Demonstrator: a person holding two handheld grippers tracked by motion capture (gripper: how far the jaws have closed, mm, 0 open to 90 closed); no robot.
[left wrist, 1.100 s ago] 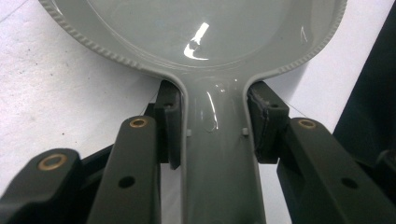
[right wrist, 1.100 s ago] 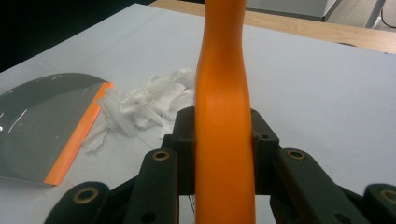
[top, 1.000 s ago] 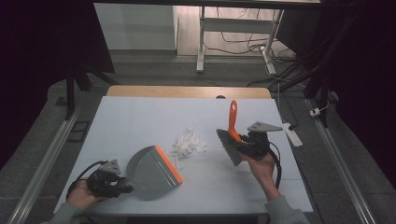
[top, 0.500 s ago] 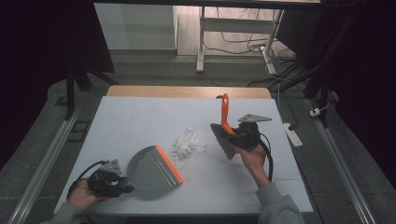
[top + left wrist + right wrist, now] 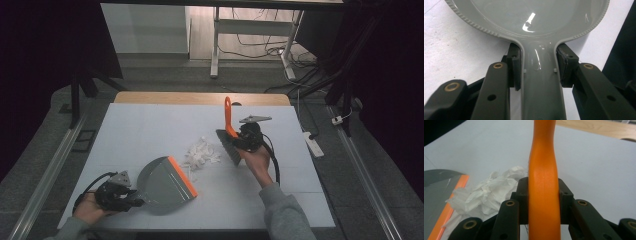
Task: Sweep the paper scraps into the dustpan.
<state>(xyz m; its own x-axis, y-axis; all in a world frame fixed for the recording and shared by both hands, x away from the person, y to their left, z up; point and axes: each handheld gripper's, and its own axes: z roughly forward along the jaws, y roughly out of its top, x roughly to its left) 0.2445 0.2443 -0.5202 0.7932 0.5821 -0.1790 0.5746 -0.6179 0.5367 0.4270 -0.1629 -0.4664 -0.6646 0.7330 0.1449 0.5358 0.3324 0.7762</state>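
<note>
A grey dustpan [image 5: 162, 182] with an orange lip lies on the white table [image 5: 145, 130], and my left gripper [image 5: 131, 199] is shut on its handle [image 5: 541, 82] near the table's front left. My right gripper [image 5: 243, 141] is shut on the orange handle [image 5: 543, 182] of a hand brush [image 5: 230, 142], whose dark bristles hang just right of a heap of crumpled white paper scraps [image 5: 201, 154]. The scraps [image 5: 486, 192] lie between the brush and the dustpan's orange lip [image 5: 447, 210].
A wooden strip [image 5: 200, 98] runs along the table's far edge. A white power strip [image 5: 313, 144] lies off the table's right side. Desk legs and cables [image 5: 250, 45] stand on the floor beyond the table.
My right gripper has carried the brush leftward and a little down, up to the paper heap. The left gripper and the dustpan have stayed put.
</note>
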